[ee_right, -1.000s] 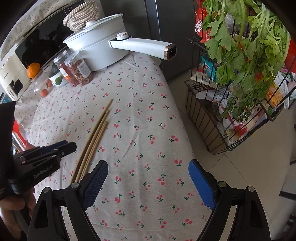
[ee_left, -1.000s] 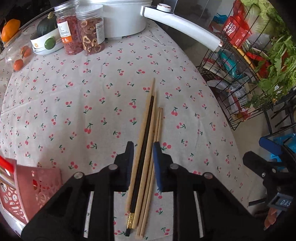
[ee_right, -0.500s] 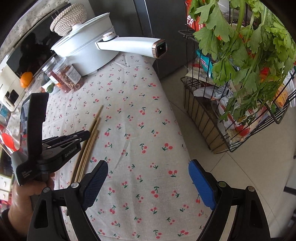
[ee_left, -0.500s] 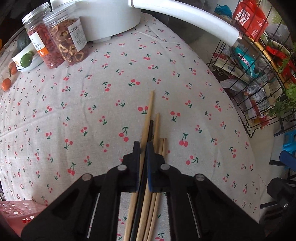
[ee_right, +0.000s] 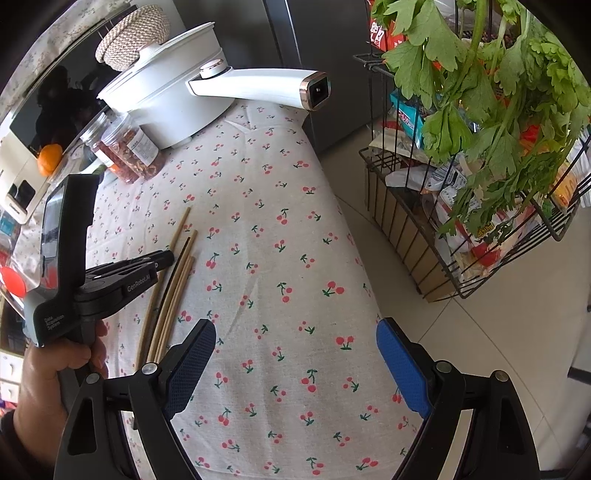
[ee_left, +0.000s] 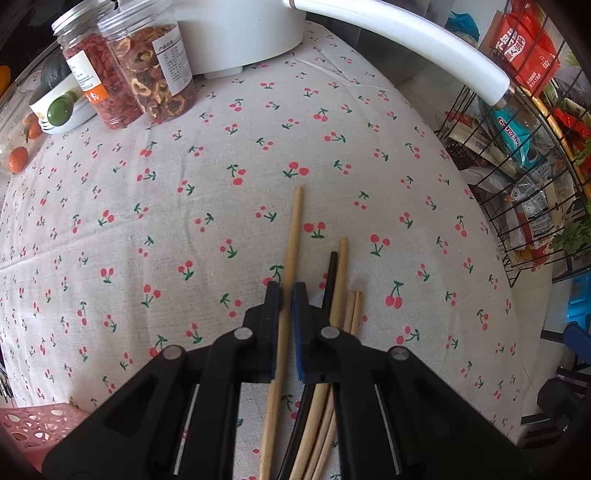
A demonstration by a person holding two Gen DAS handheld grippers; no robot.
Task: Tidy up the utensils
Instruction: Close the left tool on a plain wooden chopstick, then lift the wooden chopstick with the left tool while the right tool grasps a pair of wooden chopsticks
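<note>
Several chopsticks lie on the cherry-print tablecloth [ee_left: 184,221]. My left gripper [ee_left: 287,293] is shut on one long wooden chopstick [ee_left: 293,229], which runs between its jaws and points away from me. A black chopstick [ee_left: 331,269] and more wooden chopsticks [ee_left: 341,280] lie just right of the jaws. In the right wrist view the left gripper [ee_right: 164,258] sits over the chopstick bundle [ee_right: 177,273]. My right gripper [ee_right: 295,354] is wide open and empty, above the cloth near the table's right edge.
A white pot [ee_left: 240,29] with a long handle [ee_left: 406,40] stands at the back, with two jars [ee_left: 147,74] and a bowl [ee_left: 59,107] beside it. A pink basket [ee_left: 33,428] is at the lower left. A wire rack [ee_right: 461,206] with greens stands right of the table.
My left gripper moved forward along the chopsticks and closed. It now grips the long wooden chopstick alone, and the others lie to its right. The right gripper stayed open.
</note>
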